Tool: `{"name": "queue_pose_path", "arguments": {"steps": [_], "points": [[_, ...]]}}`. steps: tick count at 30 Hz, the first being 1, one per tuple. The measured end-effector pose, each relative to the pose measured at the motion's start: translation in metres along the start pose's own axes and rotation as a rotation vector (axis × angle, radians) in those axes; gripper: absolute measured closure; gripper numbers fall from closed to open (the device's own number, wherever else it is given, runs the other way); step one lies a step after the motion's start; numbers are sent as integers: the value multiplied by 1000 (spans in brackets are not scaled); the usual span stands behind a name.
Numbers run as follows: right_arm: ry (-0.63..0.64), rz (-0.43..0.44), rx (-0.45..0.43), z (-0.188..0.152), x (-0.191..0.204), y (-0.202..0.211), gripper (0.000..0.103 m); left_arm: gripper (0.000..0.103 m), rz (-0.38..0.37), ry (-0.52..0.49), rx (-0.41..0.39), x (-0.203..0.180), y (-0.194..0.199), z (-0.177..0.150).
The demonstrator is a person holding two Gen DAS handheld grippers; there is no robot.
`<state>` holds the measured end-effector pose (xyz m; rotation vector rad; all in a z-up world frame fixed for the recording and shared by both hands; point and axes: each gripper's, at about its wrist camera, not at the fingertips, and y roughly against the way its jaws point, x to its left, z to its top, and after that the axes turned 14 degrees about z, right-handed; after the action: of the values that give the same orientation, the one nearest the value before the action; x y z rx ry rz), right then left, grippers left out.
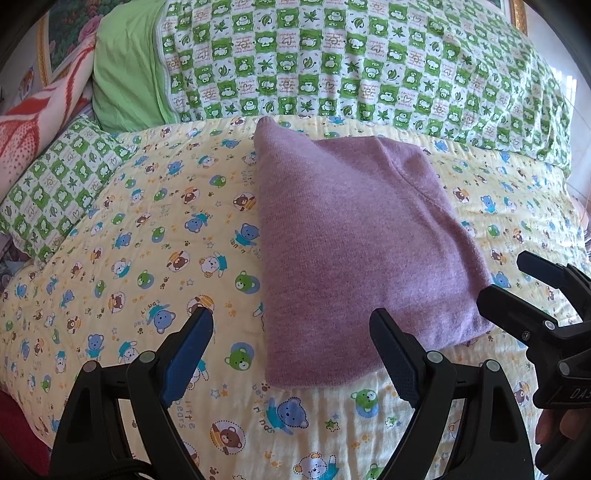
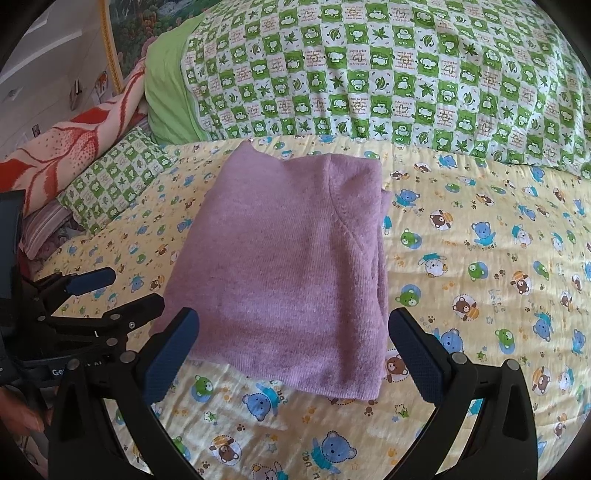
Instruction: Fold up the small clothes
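Observation:
A small purple knit garment lies folded into a compact rectangle on the yellow bear-print bedspread; it also shows in the right wrist view. My left gripper is open and empty, its fingertips just short of the garment's near edge. My right gripper is open and empty, straddling the garment's near edge from just above. The right gripper appears at the right of the left wrist view, open. The left gripper appears at the left of the right wrist view, open.
A green-and-white checked quilt is piled along the far side of the bed. A matching checked pillow and a red-and-white blanket lie at the left. A framed picture hangs behind.

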<state>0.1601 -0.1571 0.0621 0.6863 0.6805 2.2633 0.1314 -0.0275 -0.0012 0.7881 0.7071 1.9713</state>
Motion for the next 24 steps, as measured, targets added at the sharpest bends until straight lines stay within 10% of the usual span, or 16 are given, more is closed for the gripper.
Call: {"name": "queue_pose_path", "arguments": {"steps": [24], "points": [[-2, 2, -12, 6, -3, -2, 1, 16, 7, 15, -3, 0, -7, 15]]}}
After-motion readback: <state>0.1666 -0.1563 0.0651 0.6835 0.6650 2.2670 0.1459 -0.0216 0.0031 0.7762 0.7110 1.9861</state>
